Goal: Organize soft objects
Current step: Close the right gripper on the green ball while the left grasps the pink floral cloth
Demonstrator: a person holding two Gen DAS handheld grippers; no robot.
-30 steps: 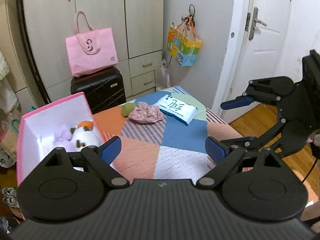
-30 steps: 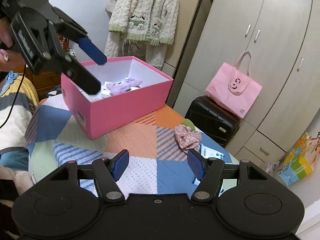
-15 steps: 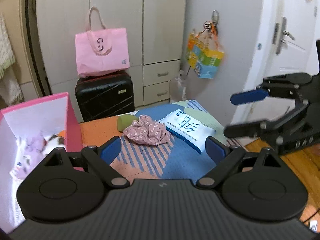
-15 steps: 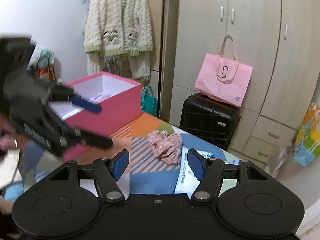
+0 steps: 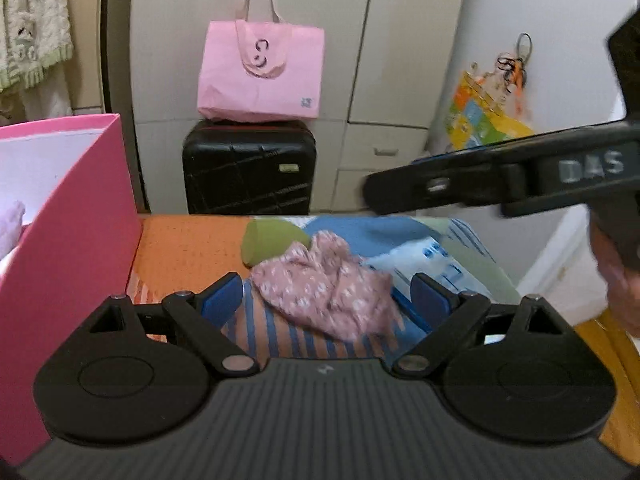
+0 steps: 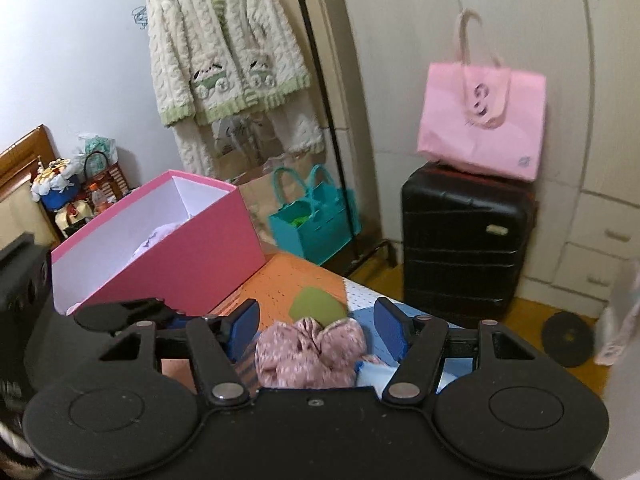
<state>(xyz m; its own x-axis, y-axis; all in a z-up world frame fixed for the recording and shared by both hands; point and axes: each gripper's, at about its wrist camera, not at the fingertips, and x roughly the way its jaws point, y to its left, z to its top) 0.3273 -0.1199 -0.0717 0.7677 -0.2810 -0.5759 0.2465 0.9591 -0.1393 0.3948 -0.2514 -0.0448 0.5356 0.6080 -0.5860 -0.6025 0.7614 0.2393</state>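
A crumpled pink floral cloth (image 5: 328, 288) lies on the patchwork table, also in the right wrist view (image 6: 310, 352). A green soft object (image 5: 272, 240) sits just behind it, also in the right wrist view (image 6: 318, 306). My left gripper (image 5: 328, 298) is open, its fingers on either side of the cloth. My right gripper (image 6: 316, 322) is open, just above the cloth. It crosses the left wrist view (image 5: 500, 184) from the right. An open pink box (image 5: 72, 240) at the left holds a lilac soft toy (image 6: 154, 238).
A white and blue wipes pack (image 5: 436, 260) lies right of the cloth. Behind the table stand a black suitcase (image 5: 248, 172) with a pink tote bag (image 5: 260, 76) on it, a teal bag (image 6: 316, 220), and wardrobe doors.
Both grippers have moved in toward the floral cloth, which now lies between their open fingers. The right gripper has swung over the table from the right.
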